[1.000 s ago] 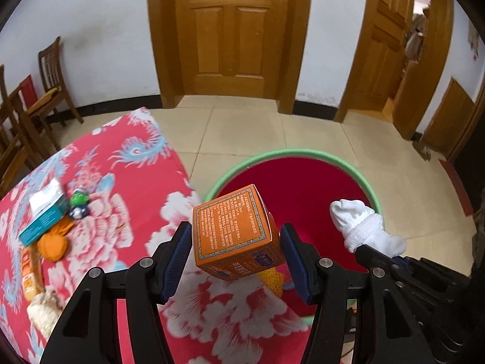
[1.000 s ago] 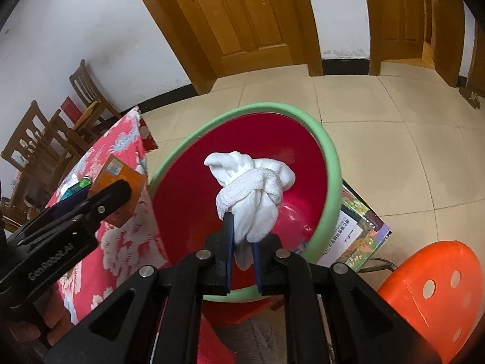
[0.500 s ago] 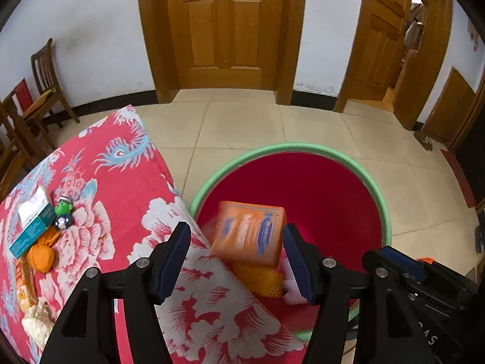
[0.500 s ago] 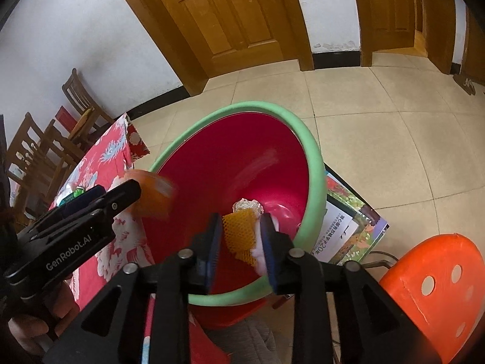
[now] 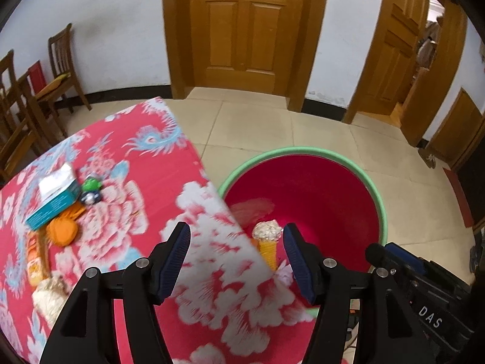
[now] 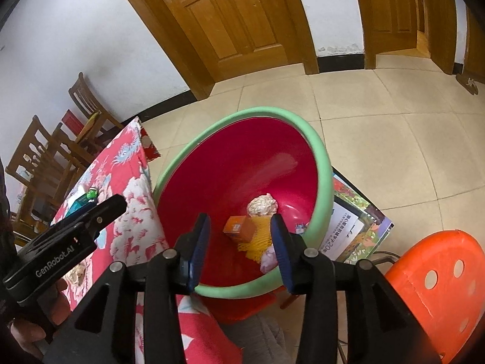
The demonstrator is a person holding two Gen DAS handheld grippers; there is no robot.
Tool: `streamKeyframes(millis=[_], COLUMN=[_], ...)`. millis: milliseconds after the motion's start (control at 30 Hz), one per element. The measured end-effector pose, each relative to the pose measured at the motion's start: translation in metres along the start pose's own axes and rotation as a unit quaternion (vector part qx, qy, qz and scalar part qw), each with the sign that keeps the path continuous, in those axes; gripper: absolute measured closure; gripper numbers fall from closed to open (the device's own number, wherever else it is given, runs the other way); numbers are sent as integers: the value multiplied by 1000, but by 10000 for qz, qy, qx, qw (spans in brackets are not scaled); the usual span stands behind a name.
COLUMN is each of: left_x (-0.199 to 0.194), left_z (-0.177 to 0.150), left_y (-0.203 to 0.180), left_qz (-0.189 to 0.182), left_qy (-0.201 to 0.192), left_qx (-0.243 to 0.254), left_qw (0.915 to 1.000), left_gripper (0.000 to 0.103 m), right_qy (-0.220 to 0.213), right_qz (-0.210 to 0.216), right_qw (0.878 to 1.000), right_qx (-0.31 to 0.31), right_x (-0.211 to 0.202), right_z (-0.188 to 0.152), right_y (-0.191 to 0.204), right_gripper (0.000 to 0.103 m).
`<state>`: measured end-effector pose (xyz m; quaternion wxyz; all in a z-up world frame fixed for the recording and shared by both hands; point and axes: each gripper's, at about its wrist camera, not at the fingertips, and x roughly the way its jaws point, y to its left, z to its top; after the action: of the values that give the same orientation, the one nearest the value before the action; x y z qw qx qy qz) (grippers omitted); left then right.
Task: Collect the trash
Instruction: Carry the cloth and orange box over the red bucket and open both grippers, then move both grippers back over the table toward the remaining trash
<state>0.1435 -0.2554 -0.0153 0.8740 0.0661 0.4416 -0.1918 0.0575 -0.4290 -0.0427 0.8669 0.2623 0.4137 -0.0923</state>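
Lying in red basin [image 6: 321, 163] (green rim): orange box [image 6: 239, 228] | right hand-held gripper [image 6: 241, 242] opening, empty | left hand-held gripper [image 5: 236, 257] agape, empty

The orange box [image 6: 239, 228] no longer sits in the left tool [image 5: 236, 261]; it lies in the red basin [image 6: 321, 163]. The white cloth [image 6: 269, 259] has left the right tool [image 6: 241, 250], whose jaws are opening, empty, and lies at the box's 4 o'clock
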Motion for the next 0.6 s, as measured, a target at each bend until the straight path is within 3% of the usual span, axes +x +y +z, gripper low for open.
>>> streamKeyframes(millis=[167, 600], left_x=[-18, -57], left_z=[-6, -35], left_y=[19, 79], left_qz=[121, 688], left_qy=[-63, -256], left_qx=[-187, -768], left_qw=[9997, 9943], left_gripper=[38, 38], right_qy=[-26, -75], right_qz=[92, 276], right_qw=[9999, 9990], right_qx=[-67, -354], right_x=[-5, -17], right_z=[-4, -17], right_y=[11, 44], right_gripper=[52, 47])
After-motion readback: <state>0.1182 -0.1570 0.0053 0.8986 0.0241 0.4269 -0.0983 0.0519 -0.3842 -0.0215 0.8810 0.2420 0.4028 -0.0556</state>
